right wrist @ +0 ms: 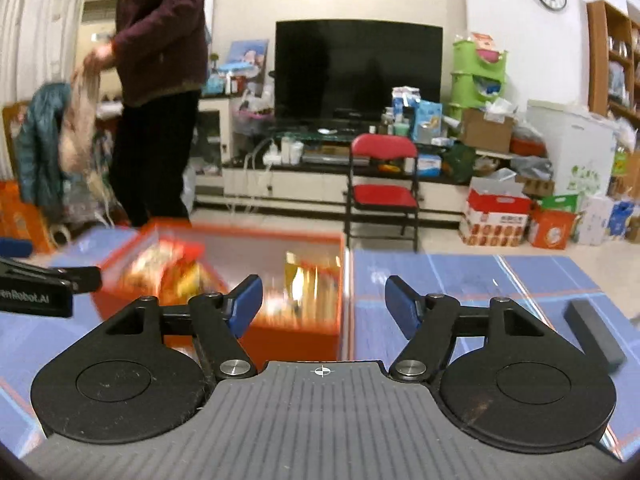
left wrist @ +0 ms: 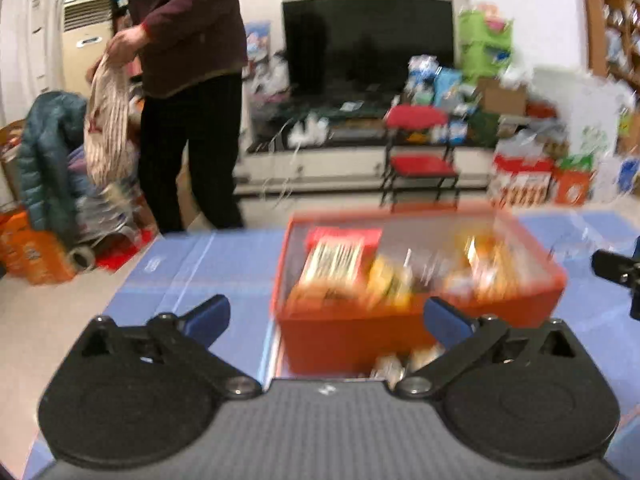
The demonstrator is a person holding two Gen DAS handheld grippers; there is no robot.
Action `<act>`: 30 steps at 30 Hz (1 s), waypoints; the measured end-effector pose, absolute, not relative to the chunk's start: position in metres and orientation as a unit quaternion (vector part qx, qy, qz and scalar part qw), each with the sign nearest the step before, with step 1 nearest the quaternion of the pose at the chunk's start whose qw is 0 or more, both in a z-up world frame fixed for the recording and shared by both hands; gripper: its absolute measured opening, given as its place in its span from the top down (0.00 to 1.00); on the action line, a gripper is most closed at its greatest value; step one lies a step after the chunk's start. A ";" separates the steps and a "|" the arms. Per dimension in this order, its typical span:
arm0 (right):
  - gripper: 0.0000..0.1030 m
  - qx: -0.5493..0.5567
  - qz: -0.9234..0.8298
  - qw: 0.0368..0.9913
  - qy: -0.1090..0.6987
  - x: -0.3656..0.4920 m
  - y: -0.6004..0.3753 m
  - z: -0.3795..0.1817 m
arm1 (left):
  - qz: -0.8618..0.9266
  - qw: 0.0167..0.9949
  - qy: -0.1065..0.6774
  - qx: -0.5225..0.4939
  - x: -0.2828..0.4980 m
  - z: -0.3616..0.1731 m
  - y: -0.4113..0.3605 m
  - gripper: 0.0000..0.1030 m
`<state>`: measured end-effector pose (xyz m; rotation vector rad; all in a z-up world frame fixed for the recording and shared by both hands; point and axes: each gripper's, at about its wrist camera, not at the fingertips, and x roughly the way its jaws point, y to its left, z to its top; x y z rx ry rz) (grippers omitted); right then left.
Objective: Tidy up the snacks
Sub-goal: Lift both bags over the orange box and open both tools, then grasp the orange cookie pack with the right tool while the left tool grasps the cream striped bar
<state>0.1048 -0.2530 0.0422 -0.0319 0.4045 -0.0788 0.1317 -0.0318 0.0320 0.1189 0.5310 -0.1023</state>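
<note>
Left wrist view: left gripper (left wrist: pixel 326 320) spread wide, blue fingertips (left wrist: pixel 208 318) far apart, jaws released, nothing pressed between them. Just ahead, an orange box (left wrist: pixel 344 336) with no lid, standing on the blue tabletop (left wrist: pixel 208 264), rectangular, with thin upright walls and a pale inner side. Inside, packed snack packets (left wrist: pixel 340 260), blurred: one with a red top and a striped yellow and white face at the left, yellow and orange ones across the middle and right. In front of the box's near wall, low between the fingers, two or three small pale wrapped snacks (left wrist: pixel 404 360), too blurred to name. At the far right edge, a part of the right gripper (left wrist: pixel 618 270). Behind the tabletop, a person (left wrist: pixel 188 80) in a dark red top and black trousers, standing and holding a pale cloth bag (left wrist: pixel 108 120); further back a black television (left wrist: pixel 368 40) and a red folding chair (left wrist: pixel 420 144). Right wrist view: right gripper (right wrist: pixel 323 306) with jaws partly parted, released, nothing between them. Orange box (right wrist: pixel 296 340) ahead and to the left, its right wall just beside a seam in the tabletop (right wrist: pixel 460 280); packets (right wrist: pixel 176 268) inside again blurred, orange and yellow. Left gripper (right wrist: pixel 52 280) entering from the left edge. Dark flat block (right wrist: pixel 594 330) lying on the tabletop at the right.
</note>
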 end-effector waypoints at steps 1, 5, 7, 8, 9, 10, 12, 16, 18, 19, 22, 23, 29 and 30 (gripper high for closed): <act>0.44 -0.019 -0.040 0.977 0.210 0.097 -0.248 0.032 | -0.047 0.960 0.272 0.054 0.126 0.025 -0.027 0.01; 0.44 -0.026 -0.029 0.968 0.246 0.089 -0.238 0.001 | -0.034 0.949 0.314 0.019 0.111 -0.004 -0.011 0.01; 0.33 -0.040 -0.032 0.969 0.240 0.093 -0.235 -0.006 | -0.023 0.947 0.318 0.027 0.110 -0.014 -0.007 0.01; 0.31 -0.040 -0.033 0.970 0.239 0.093 -0.233 -0.011 | -0.016 0.947 0.320 0.029 0.112 -0.020 -0.007 0.01; 0.31 -0.038 -0.029 0.970 0.238 0.096 -0.233 -0.016 | -0.014 0.946 0.324 0.028 0.114 -0.024 -0.008 0.01; 0.33 -0.035 -0.026 0.970 0.240 0.100 -0.230 -0.020 | -0.018 0.943 0.331 0.023 0.120 -0.027 -0.008 0.01; 0.44 -0.036 -0.020 0.966 0.256 0.115 -0.224 -0.029 | -0.023 0.944 0.329 0.010 0.130 -0.029 -0.011 0.01; 0.46 -0.015 -0.015 0.958 0.286 0.137 -0.218 -0.047 | -0.056 0.942 0.330 -0.035 0.151 -0.030 -0.018 0.01; 0.46 -0.018 -0.009 0.952 0.305 0.144 -0.216 -0.059 | -0.060 0.942 0.328 -0.045 0.155 -0.031 -0.019 0.01; 0.48 -0.025 -0.009 0.950 0.312 0.146 -0.216 -0.064 | -0.060 0.940 0.332 -0.045 0.156 -0.032 -0.019 0.01; 0.58 -0.050 -0.025 0.947 0.315 0.146 -0.219 -0.071 | -0.059 0.937 0.341 -0.047 0.159 -0.036 -0.019 0.01; 0.63 -0.051 -0.031 0.946 0.319 0.145 -0.224 -0.071 | -0.057 0.937 0.343 -0.041 0.160 -0.037 -0.020 0.01; 0.66 -0.014 -0.034 0.944 0.327 0.123 -0.260 -0.063 | -0.070 0.934 0.350 -0.022 0.159 -0.040 -0.039 0.01; 0.66 -0.013 -0.030 0.945 0.325 0.119 -0.262 -0.061 | -0.074 0.934 0.348 -0.018 0.157 -0.040 -0.045 0.01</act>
